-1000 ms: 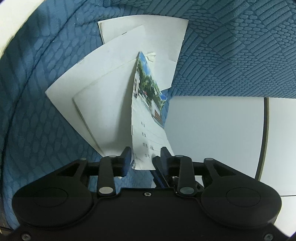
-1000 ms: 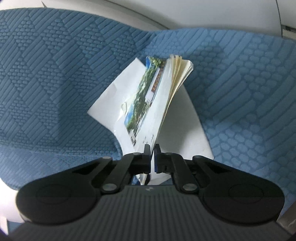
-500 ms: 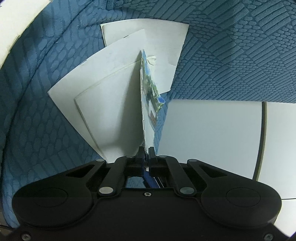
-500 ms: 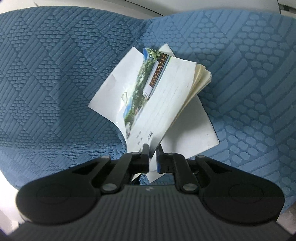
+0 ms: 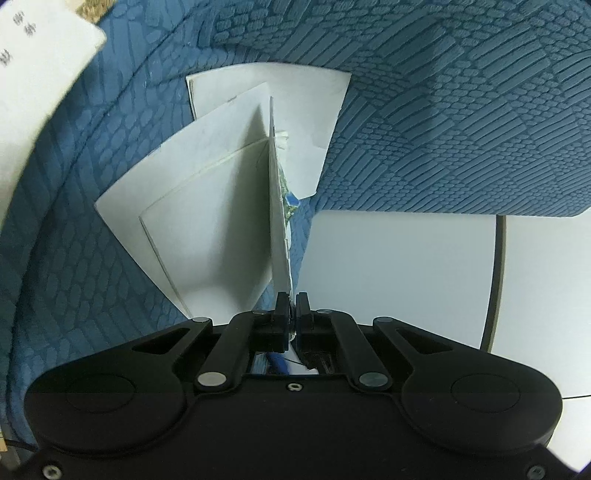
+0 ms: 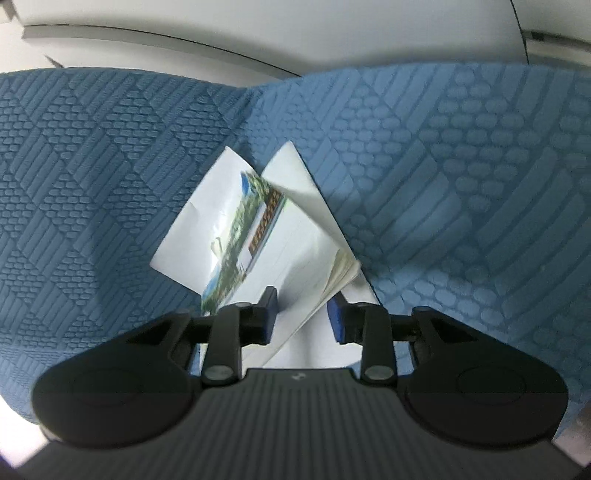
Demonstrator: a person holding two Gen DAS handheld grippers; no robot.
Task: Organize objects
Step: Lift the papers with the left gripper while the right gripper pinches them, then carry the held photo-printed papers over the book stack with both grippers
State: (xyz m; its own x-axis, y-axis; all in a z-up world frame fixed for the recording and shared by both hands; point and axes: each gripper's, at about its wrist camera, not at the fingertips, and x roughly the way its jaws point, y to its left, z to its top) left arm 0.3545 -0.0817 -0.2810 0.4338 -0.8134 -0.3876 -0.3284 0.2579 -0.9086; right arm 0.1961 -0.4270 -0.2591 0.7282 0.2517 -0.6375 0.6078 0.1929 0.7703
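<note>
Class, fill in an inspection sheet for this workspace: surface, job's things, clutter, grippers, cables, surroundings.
Surface: blue textured cloth over a white table.
Job's things: booklet with a photo cover, lying over white paper sheets.
Clutter: printed white card at the upper left edge.
Grippers: left gripper shut on the booklet's cover; right gripper open, booklet corner between its jaws.
Cables: nothing seen.
Surroundings: white wall.

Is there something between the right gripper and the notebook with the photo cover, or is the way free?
Nothing visible stands between them. The right gripper is open and the notebook lies between its fingers, on white sheets.
</note>
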